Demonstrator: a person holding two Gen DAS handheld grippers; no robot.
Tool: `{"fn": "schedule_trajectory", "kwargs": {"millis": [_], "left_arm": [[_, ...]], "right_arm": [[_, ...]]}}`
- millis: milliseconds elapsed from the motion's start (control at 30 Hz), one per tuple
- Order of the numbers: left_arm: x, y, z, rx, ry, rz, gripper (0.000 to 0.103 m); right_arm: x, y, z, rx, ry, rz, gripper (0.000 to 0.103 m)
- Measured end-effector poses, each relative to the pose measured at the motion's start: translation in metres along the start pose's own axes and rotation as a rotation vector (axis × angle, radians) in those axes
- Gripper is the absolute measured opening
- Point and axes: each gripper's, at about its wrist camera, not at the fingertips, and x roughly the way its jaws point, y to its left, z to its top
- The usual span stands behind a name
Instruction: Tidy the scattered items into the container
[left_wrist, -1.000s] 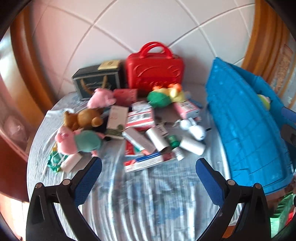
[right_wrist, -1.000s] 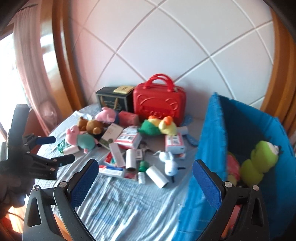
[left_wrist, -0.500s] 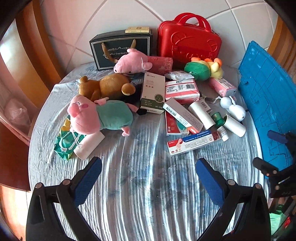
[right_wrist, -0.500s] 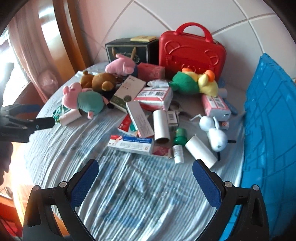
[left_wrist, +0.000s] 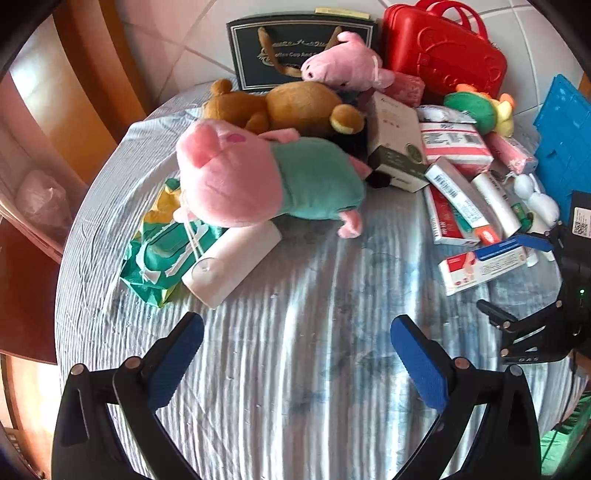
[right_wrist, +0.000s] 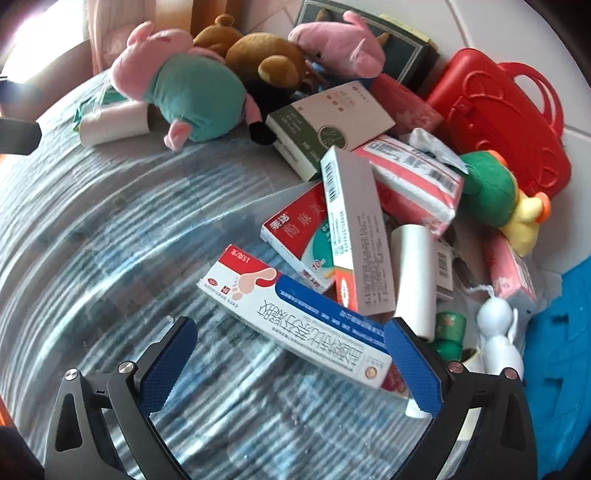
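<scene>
1. My right gripper (right_wrist: 290, 363) has dropped close over the pile, jaws spread wide, nothing gripped yet.
2. Blue-and-white box (right_wrist: 295, 314) now lies between its fingers, ready to pinch.
3. Left gripper (left_wrist: 295, 363) also spread, pig plush (left_wrist: 266, 181) ahead.
4. Blue container (right_wrist: 554, 369) sits to my right.

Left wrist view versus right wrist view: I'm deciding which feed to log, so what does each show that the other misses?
Only the left wrist view shows the right gripper from outside, open. Only the right shows the printing on the long white, red and blue cardboard box between its fingers. Both show the pink plush pig in a teal shirt and the red plastic handled case.
</scene>
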Motion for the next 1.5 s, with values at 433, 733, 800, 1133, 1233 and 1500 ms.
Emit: {"fn": "schedule_trajectory", "kwargs": {"millis": [433, 733, 800, 1133, 1233, 1500], "left_arm": [[0.092, -0.004, 0.007, 0.521, -0.094, 0.052, 0.103], [0.090, 0.008, 0.015, 0.494, -0.040, -0.169, 0.084], [0.081, 0.006, 0.010, 0.474, -0.038, -0.207, 0.054], [0.058, 0.006, -0.024, 0.335, -0.056, -0.250, 0.046], [0.051, 0.014, -0.035, 0.281, -0.070, -0.259, 0.046], [0.039, 0.011, -0.067, 0.221, -0.062, -0.269, 0.045]], "right_arm": [[0.018, 0.001, -0.014, -0.019, 0.042, 0.122, 0.055], [0.017, 0.003, -0.035, 0.060, 0.044, 0.237, 0.052], [0.018, -0.001, -0.035, 0.090, 0.040, 0.257, 0.049], [0.019, -0.020, -0.029, 0.158, 0.033, 0.308, 0.023], [0.016, -0.025, -0.032, 0.173, 0.030, 0.316, 0.023], [0.001, -0.024, -0.046, 0.206, 0.030, 0.332, 0.023]]}}
